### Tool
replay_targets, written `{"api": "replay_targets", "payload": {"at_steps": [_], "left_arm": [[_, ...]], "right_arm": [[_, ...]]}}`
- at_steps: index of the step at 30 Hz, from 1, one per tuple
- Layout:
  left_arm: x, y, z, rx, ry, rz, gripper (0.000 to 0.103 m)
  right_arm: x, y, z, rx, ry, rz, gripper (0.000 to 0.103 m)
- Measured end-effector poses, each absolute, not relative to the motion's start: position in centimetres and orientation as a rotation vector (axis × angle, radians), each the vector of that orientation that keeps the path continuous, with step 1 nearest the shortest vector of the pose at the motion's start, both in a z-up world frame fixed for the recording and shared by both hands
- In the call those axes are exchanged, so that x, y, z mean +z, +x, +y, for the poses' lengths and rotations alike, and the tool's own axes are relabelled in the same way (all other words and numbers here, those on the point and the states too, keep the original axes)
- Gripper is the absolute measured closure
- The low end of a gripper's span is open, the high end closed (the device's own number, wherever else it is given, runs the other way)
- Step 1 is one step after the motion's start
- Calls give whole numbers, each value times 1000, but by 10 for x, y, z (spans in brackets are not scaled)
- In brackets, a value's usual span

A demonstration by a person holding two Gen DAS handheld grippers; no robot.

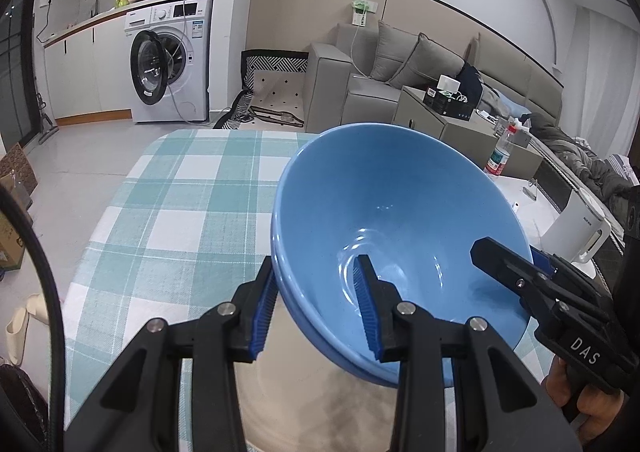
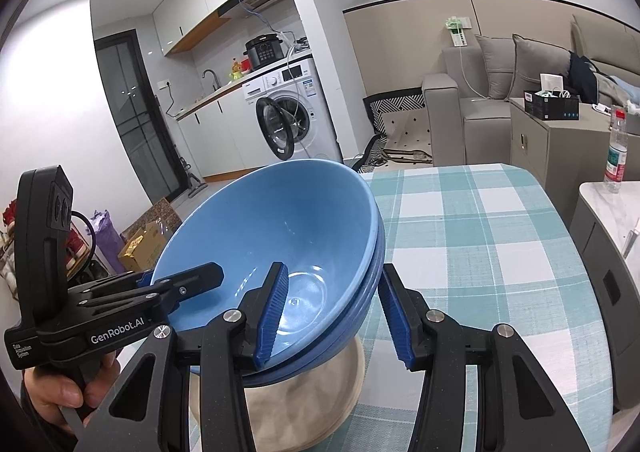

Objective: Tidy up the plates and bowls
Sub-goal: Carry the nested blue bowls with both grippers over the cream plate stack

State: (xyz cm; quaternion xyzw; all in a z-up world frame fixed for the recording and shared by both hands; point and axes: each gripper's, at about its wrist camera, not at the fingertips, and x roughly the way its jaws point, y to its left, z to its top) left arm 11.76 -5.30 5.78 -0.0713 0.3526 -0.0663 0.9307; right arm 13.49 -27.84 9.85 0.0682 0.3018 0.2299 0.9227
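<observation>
A stack of blue bowls [image 1: 380,192] [image 2: 280,220] hangs tilted between both grippers, just above a beige dish [image 1: 320,412] [image 2: 280,404] on the teal checked tablecloth [image 1: 180,192] [image 2: 460,232]. My left gripper [image 1: 315,258] is shut on the stack's near-left rim, one pad inside and one outside. My right gripper [image 2: 334,266] is shut on the opposite rim the same way. Each gripper shows in the other's view: the right gripper [image 1: 508,252] at the right edge, the left gripper [image 2: 180,276] at the lower left, held by a hand [image 2: 60,388].
A white kettle [image 1: 576,232] and a water bottle [image 1: 500,156] [image 2: 616,156] stand on a marble side table [image 2: 612,204] to the right. Cardboard boxes [image 2: 144,244] sit on the floor to the left. A sofa [image 1: 360,84] and washing machine [image 1: 168,64] lie beyond.
</observation>
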Motion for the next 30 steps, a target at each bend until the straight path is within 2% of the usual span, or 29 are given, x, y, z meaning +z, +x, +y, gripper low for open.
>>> {"api": "replay_targets", "payload": {"at_steps": [30], "left_arm": [[35,102,-22,-84,-159,773,66]], "right_arm": [[67,139,-239,522,97,738,55]]}}
